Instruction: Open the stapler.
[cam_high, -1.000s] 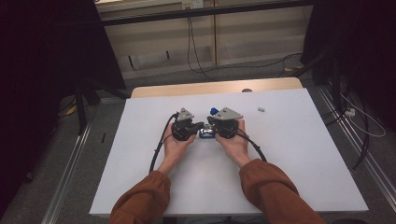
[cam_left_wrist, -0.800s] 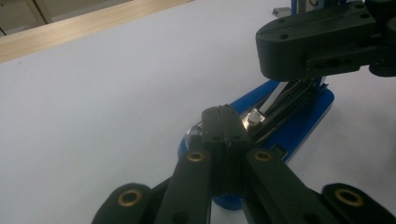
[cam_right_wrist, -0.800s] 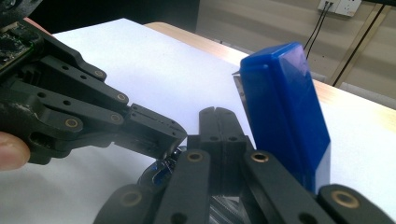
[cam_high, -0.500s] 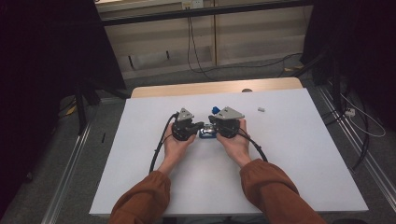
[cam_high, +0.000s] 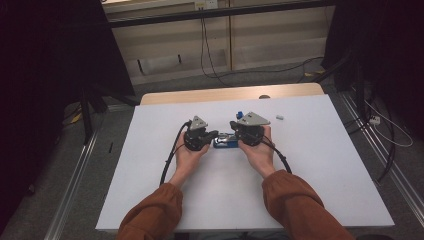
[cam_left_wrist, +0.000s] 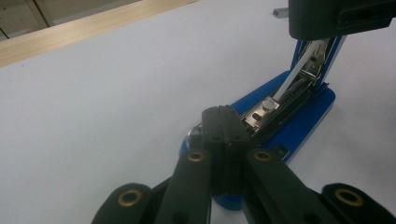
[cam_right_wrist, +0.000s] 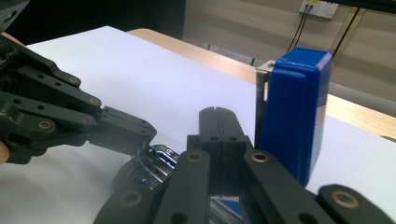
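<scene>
Here, blue stapler (cam_high: 226, 142) lengthwise between claws.

Rust-orange sleeves (cam_high: 295, 200) cover both forearms. Each hand carries a black gripper, the left gripper (cam_high: 216, 134) and right gripper (cam_high: 233, 135) alike: grey three-cornered plate on top, brass-ringed screws along the linkage, a black cable (cam_high: 170, 155) trailing back.

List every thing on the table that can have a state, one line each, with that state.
Blue stapler: hinged open, top arm raised, base flat on the table, metal staple channel exposed.
Left gripper: jaws shut, tips pressing on the stapler's front end.
Right gripper: jaws shut, tips beside the raised blue top arm.
Small grey piece: lying loose on the white table, apart from the rest.
</scene>
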